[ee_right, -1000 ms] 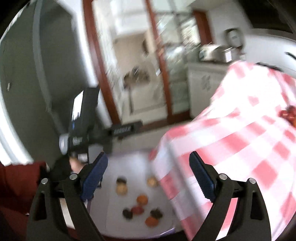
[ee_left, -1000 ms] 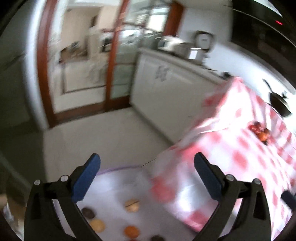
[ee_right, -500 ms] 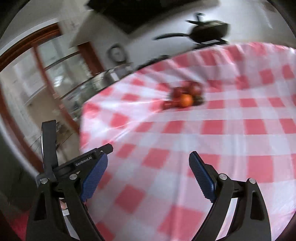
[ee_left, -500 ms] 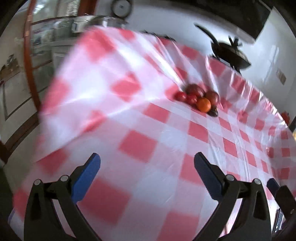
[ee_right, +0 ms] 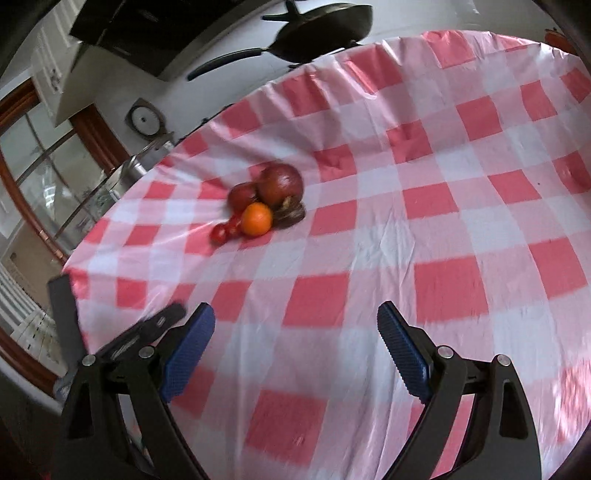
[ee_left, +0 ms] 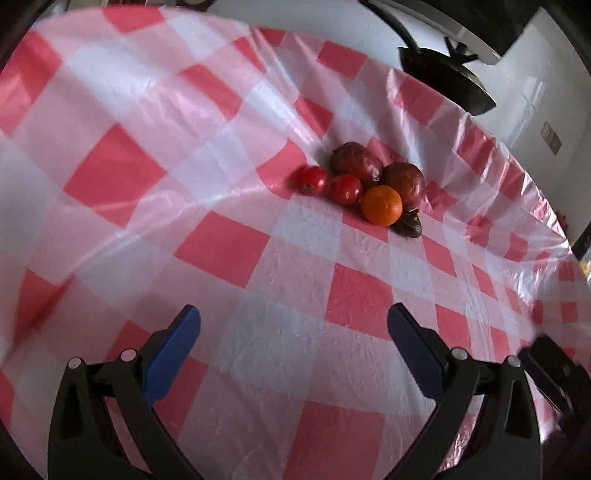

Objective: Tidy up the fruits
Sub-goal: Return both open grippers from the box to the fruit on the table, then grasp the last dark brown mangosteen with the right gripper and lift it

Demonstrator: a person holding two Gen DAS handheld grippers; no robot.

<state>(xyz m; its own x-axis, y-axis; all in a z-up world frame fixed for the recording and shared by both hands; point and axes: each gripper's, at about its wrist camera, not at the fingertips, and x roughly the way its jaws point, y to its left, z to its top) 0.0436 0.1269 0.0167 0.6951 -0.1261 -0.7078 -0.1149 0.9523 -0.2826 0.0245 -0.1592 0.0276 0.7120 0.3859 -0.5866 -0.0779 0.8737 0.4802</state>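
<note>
1. Both cameras have swung from the floor and doorway up onto the checked tablecloth (ee_left: 229,254); the fruit pile now sits nearer centre.
2. Left gripper (ee_left: 293,334) is spread wide, holding nothing, above the cloth.
3. Right gripper (ee_right: 295,332) is likewise spread and empty.
4. Fruit lies at about 12 o'clock from the left gripper, 11 o'clock from the right, well apart from both.
5. An orange (ee_left: 381,205) touches two tomatoes (ee_left: 345,189) and two dark red fruits (ee_left: 354,159), perhaps pomegranates.
6. A pan (ee_right: 321,22) sits beyond the table.
</note>
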